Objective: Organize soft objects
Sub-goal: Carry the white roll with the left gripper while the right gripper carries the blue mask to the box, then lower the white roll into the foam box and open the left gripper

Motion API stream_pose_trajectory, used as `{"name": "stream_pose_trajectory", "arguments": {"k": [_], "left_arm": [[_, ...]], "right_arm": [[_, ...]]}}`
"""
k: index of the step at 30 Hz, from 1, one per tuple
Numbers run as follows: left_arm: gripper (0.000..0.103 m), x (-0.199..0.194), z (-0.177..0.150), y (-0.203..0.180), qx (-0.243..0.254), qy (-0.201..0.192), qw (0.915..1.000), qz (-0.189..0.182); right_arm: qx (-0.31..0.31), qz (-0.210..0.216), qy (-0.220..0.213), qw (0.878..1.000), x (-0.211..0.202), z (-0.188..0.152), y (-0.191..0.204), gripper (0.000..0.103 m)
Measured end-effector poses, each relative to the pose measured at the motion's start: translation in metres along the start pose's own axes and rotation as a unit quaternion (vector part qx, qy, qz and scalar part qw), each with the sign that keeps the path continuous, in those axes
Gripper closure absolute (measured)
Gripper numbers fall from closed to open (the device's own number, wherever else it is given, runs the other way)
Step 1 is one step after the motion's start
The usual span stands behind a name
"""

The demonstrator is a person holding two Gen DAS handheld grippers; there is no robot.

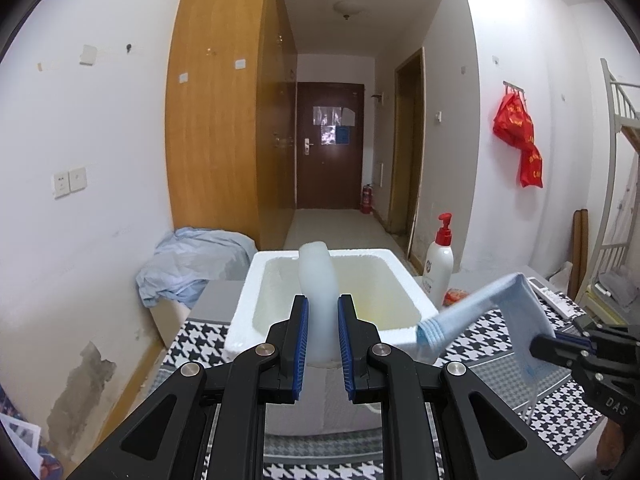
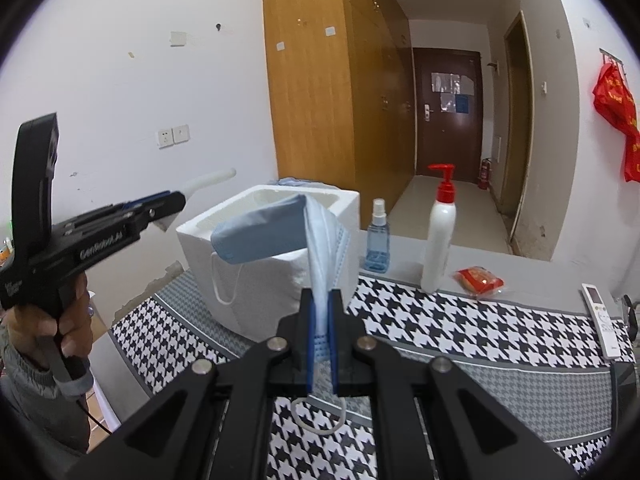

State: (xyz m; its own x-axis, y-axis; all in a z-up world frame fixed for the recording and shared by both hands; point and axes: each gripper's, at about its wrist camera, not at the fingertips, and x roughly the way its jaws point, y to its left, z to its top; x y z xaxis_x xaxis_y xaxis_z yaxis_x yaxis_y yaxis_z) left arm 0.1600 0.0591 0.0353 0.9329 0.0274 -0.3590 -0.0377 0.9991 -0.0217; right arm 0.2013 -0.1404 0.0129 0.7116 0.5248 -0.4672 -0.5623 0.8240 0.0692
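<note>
Two soft things hang mid-frame: a whitish foam strip (image 1: 316, 300) pinched tight in the left claw (image 1: 322, 344) above the white foam box (image 1: 404, 276), and a blue face mask (image 2: 320, 240) clamped in the right claw (image 2: 320, 336) over the houndstooth table (image 2: 440, 320).

White walls (image 1: 80, 128) flank a tall wooden wardrobe (image 1: 224, 120). Right of the wardrobe, a corridor runs to a dark brown door (image 1: 330, 148). A ceiling lamp (image 1: 347, 9) hangs above it.

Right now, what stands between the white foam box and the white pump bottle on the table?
A small blue spray bottle stands between the foam box and the pump bottle, touching neither. Only the right wrist view shows it.
</note>
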Motion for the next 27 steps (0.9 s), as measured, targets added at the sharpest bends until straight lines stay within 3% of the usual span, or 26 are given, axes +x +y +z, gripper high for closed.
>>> {"name": "stream_pose_trajectory", "arguments": {"k": [21, 27], "left_arm": [[0.087, 0.054, 0.015, -0.012, 0.012, 0.033, 0.9993, -0.011], [0.085, 0.065, 0.012, -0.009, 0.016, 0.044, 0.9989, 0.001]], "right_arm": [[0.032, -0.036, 0.000, 0.999, -0.017, -0.010, -0.037, 0.095], [0.037, -0.044, -0.003, 0.998, -0.022, -0.011, -0.042, 0.095]]}}
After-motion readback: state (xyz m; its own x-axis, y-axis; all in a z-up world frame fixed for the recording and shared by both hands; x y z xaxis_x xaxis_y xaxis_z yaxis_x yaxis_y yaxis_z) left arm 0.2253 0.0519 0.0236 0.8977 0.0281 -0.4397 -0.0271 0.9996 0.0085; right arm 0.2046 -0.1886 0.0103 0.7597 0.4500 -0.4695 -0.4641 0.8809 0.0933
